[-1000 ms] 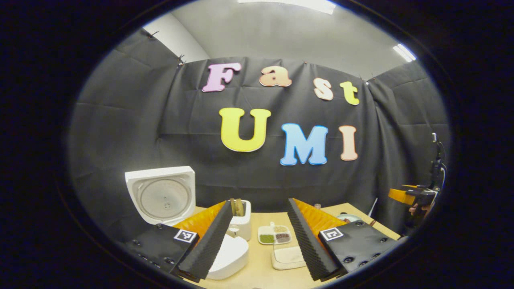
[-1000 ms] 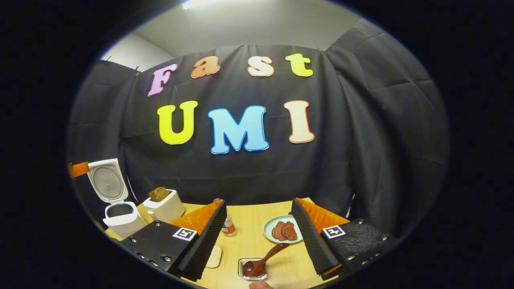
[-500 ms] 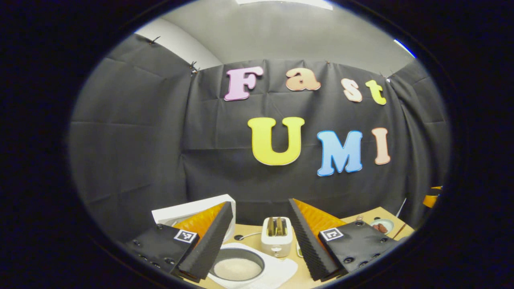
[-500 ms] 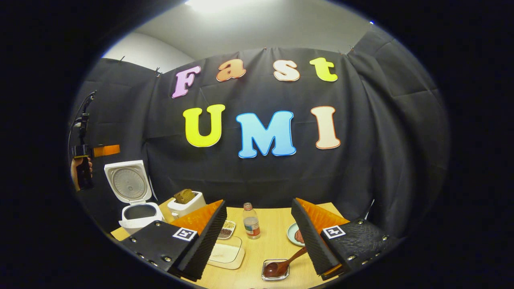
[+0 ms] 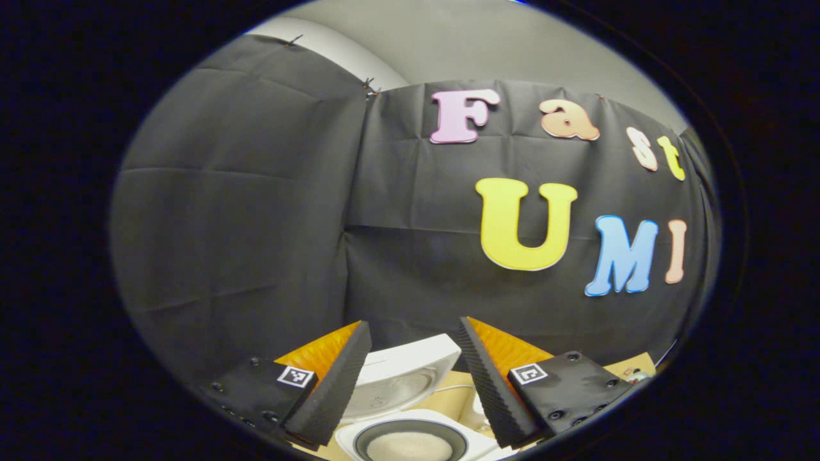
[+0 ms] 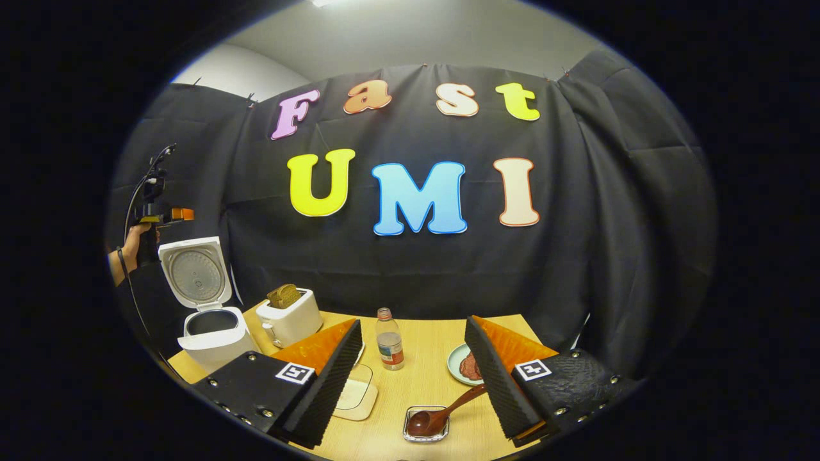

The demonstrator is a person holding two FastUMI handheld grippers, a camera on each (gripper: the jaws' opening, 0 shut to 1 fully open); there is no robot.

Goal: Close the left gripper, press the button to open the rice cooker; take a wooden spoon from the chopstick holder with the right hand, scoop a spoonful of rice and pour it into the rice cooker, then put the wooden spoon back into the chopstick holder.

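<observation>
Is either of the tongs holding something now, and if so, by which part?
No. The left tongs stand open above the rice cooker, and the right tongs stand open over the table, with the wooden spoon lying untouched in its small dish.

Light: overhead ceiling strip (image 6: 323,2), even, fairly dim.
Focus: sharp centrally.
Edges: strong fisheye bending, darkened rim.

Left gripper (image 5: 413,378): jaws spread wide, nothing between them, angled downward. Seen from the right gripper view, a hand (image 6: 131,242) holds it raised at the far left. Right gripper (image 6: 413,374): jaws wide apart, empty, held above the table.
</observation>
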